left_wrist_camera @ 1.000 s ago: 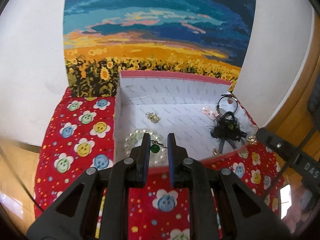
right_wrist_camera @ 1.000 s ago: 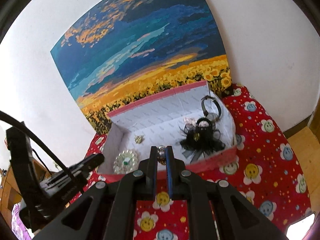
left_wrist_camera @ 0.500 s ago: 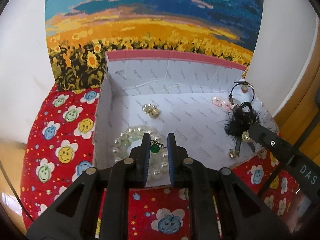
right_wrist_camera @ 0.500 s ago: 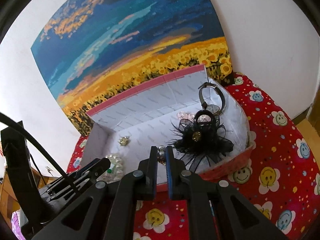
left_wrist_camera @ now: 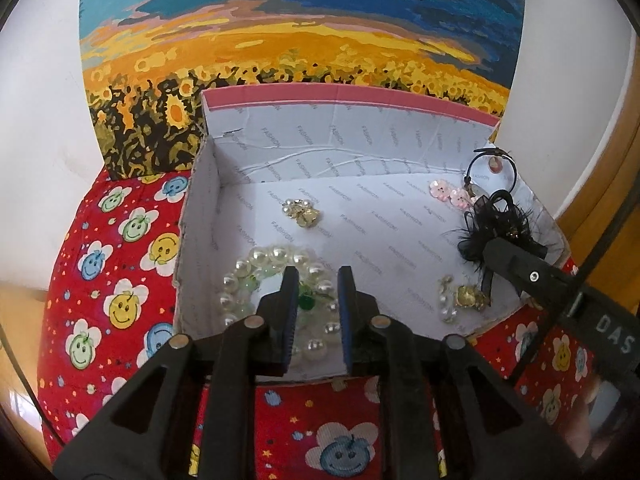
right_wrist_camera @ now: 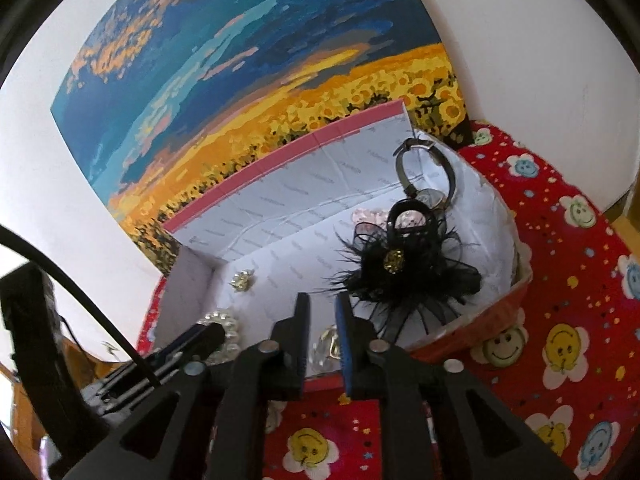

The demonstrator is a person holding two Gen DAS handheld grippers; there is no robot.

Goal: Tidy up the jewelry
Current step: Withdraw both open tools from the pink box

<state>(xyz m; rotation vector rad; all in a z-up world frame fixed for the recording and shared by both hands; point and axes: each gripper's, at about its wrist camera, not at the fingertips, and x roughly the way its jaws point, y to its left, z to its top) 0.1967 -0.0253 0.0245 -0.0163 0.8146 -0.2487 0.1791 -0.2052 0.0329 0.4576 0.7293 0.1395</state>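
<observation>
The near wall of the box (left_wrist_camera: pixel 192 216) is hidden behind both tongs. In the right wrist view the small clear-and-gold piece (right_wrist_camera: pixel 326 346) is half covered by the right tongs (right_wrist_camera: pixel 323 312); whether a pad touches it cannot be told. The left tongs (left_wrist_camera: pixel 318 286) have just been opening: a green earring (left_wrist_camera: pixel 306 300) lies against the left pad, above the pearl bracelet (left_wrist_camera: pixel 276 280) on the box floor. The right tongs have also just been opening, slightly spread.

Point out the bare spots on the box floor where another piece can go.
Free: middle of the box, between the gold cluster and pink flowers. Crowded: near-left corner with the pearl bracelet, right end with the black feather clip and pearl earring.
</observation>
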